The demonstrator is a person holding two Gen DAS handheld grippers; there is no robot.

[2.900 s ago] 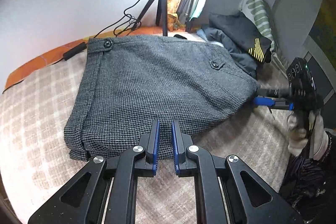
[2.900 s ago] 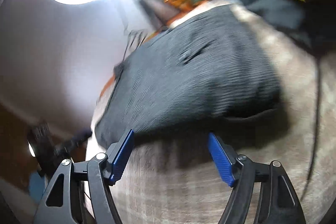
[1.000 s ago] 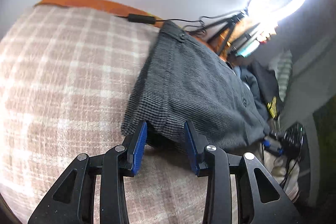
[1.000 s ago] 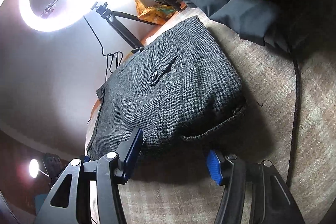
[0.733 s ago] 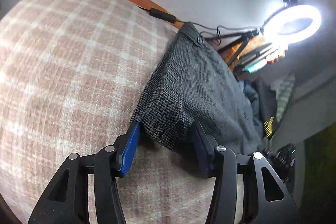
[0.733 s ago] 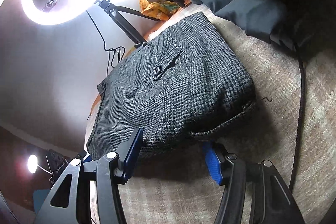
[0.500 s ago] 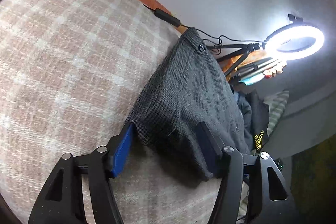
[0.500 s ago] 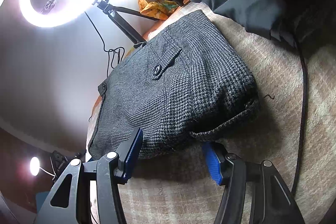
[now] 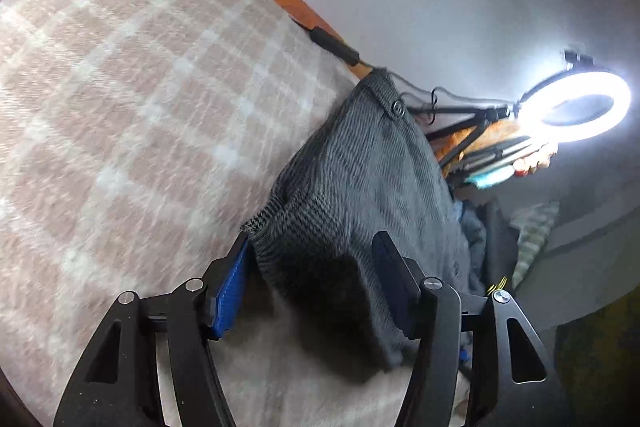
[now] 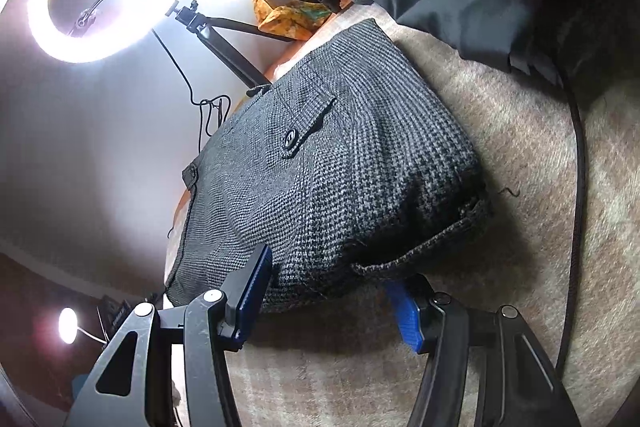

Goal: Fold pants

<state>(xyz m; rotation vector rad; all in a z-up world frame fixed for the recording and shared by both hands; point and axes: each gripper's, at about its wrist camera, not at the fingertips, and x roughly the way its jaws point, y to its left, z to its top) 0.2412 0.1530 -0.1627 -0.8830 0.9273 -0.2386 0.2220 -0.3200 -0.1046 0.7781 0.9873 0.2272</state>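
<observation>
- on the plaid blanket (image 9: 132, 115) the pants (image 9: 360, 187) are already folded into a thick grey bundle, waistband end toward the wall, near the ring light (image 9: 576, 107).
- left tool (image 9: 312, 275) straddles the near left corner of the bundle. its jaws have just been closing a bit, with the fabric between them, but the pads don't look like they're pressing yet, so i'd call it open.
- right tool (image 10: 332, 291) is spread around the near right corner, one pad on top of the cloth and one under the hem edge, not squeezing either.
- feels like the step is grabbing both near corners for one more fold.
- next move needs both tools to clamp all the layers at once, then lift together and carry the near edge over toward the waistband. otherwise the stack could slide apart.
</observation>
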